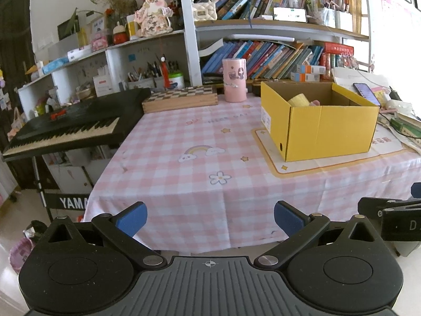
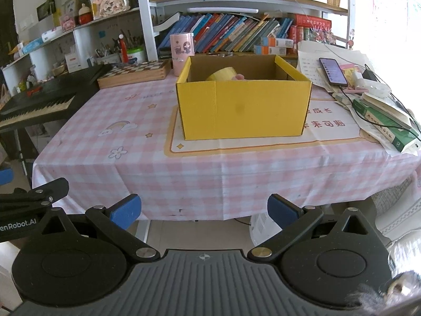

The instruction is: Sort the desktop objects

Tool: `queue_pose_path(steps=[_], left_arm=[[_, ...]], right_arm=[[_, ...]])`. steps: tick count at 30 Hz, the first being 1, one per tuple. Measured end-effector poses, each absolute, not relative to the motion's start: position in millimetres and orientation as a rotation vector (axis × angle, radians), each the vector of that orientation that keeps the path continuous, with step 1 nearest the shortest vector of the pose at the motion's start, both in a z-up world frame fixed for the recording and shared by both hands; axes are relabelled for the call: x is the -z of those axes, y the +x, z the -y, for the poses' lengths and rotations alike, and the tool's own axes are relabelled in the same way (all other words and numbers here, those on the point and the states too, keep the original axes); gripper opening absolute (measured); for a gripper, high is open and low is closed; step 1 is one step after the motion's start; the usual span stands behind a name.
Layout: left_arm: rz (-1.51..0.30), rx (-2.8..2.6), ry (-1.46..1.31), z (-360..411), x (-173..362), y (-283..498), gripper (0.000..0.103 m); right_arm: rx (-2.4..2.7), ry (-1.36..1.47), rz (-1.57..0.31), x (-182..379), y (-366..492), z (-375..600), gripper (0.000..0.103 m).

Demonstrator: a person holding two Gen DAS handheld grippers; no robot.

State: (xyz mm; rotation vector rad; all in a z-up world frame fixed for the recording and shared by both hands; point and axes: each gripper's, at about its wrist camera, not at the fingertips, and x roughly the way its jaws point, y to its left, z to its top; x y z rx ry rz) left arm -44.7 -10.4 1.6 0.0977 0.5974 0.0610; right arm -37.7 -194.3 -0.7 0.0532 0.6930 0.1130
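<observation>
A yellow cardboard box (image 1: pixel 323 131) (image 2: pixel 244 108) stands open on the pink checked tablecloth (image 1: pixel 184 158) (image 2: pixel 118 158). Inside it lie a yellow tape roll (image 1: pixel 298 100) (image 2: pixel 222 74) and a small pink thing (image 1: pixel 314 102) (image 2: pixel 239 77), mostly hidden by the box wall. My left gripper (image 1: pixel 210 218) hovers open off the table's front edge, nothing between its blue pads. My right gripper (image 2: pixel 204 212) is open too, held in front of the table edge, empty. Each gripper shows at the side of the other's view.
A pink cylinder holder (image 1: pixel 234 80) (image 2: pixel 182 52) and a wooden chessboard box (image 1: pixel 180 97) (image 2: pixel 134 75) sit at the back. A black keyboard (image 1: pixel 73 126) (image 2: pixel 39 102) stands left. A phone (image 2: pixel 332 71), cables, papers and a green box (image 2: pixel 381 125) crowd the right side. Bookshelves rise behind.
</observation>
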Motion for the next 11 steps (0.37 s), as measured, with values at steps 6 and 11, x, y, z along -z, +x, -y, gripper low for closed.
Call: queue_pose_path(steps=[6,11], left_arm=[[-0.594,-0.061,0.08,6.8,-0.6,-44.7,0.103],[-0.597,-0.087,0.072,5.0,0.2,-41.0,0.103]], right_arm=[[-0.11,0.057,-0.698,1.6,-37.6,193.2,0.103],[-0.107,0.057,-0.709,2.4,-34.4,193.9,0.103]])
